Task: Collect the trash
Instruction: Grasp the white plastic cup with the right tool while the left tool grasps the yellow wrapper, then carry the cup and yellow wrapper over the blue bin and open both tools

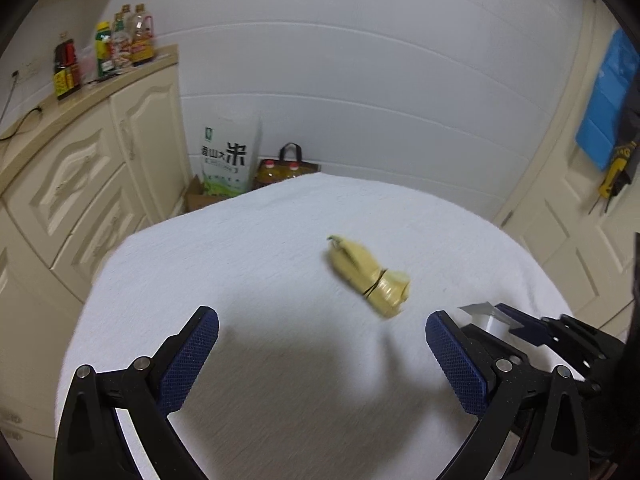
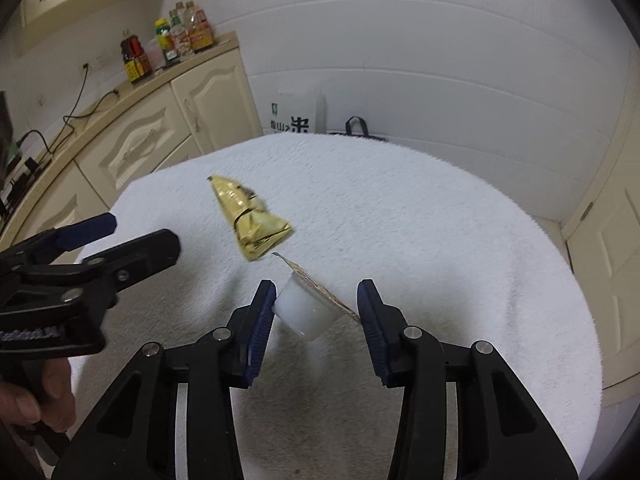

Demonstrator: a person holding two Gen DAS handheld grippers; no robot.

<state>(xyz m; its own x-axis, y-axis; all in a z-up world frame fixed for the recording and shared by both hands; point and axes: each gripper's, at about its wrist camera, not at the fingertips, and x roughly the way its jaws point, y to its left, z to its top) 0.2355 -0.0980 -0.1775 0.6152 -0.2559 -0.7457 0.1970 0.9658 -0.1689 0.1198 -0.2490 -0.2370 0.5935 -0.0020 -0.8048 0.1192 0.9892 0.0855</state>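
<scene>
A crumpled yellow wrapper (image 1: 368, 276) lies on the white towel-covered table (image 1: 260, 248), ahead of my left gripper (image 1: 322, 332), which is open and empty. The wrapper also shows in the right wrist view (image 2: 250, 216). My right gripper (image 2: 316, 300) is shut on a small white plastic cup with a peeled foil lid (image 2: 306, 308), held tilted above the table. In the left wrist view the cup's lid (image 1: 486, 314) and the right gripper (image 1: 560, 336) show at the right. The left gripper (image 2: 136, 232) shows at the left in the right wrist view.
Cream cabinets (image 1: 80, 176) with bottles on top (image 1: 108, 52) stand at the left. A rice bag (image 1: 226, 160) and a shopping bag (image 1: 290, 168) sit on the floor behind the table. A door (image 1: 580, 240) is at the right.
</scene>
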